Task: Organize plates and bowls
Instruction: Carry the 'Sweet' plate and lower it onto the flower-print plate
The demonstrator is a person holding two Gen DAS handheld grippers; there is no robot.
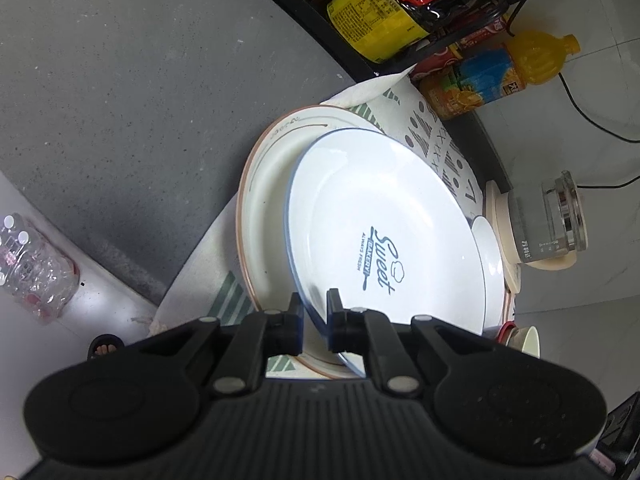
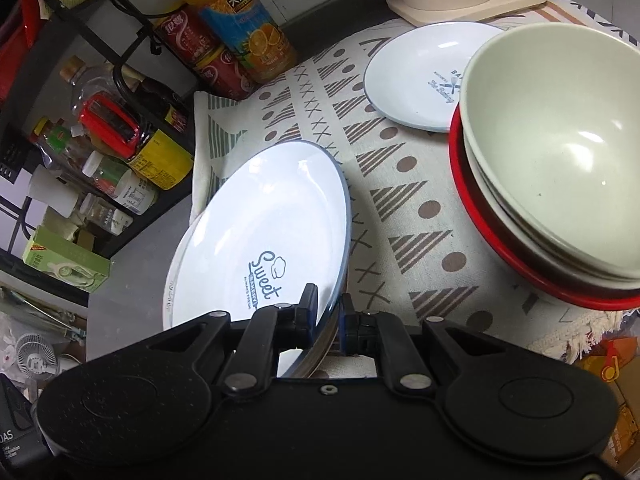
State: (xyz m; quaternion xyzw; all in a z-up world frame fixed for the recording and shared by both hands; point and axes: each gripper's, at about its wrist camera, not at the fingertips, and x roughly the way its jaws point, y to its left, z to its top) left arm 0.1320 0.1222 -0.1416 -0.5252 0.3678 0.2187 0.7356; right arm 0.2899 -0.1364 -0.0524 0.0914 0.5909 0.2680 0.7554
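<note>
- The left gripper point(image 1: 313, 307) has its fingers clamped on the near rim of the blue-rimmed "Sweet" plate point(image 1: 384, 232).
- The right gripper point(image 2: 327, 307) pinches the same plate point(image 2: 264, 232) at its own near edge, so both hands hold it, one on each side.
- The plate hangs tilted just over a larger brown-rimmed plate point(image 1: 264, 184); whether they touch I cannot tell.
- My guess: the move is straight down, to nest it there.
- Only the right view shows the stacked bowls point(image 2: 556, 152) and a small plate point(image 2: 416, 76) on the patterned cloth point(image 2: 400, 200) of the table.
- Only the left view shows the lower plate's full outline.
</note>
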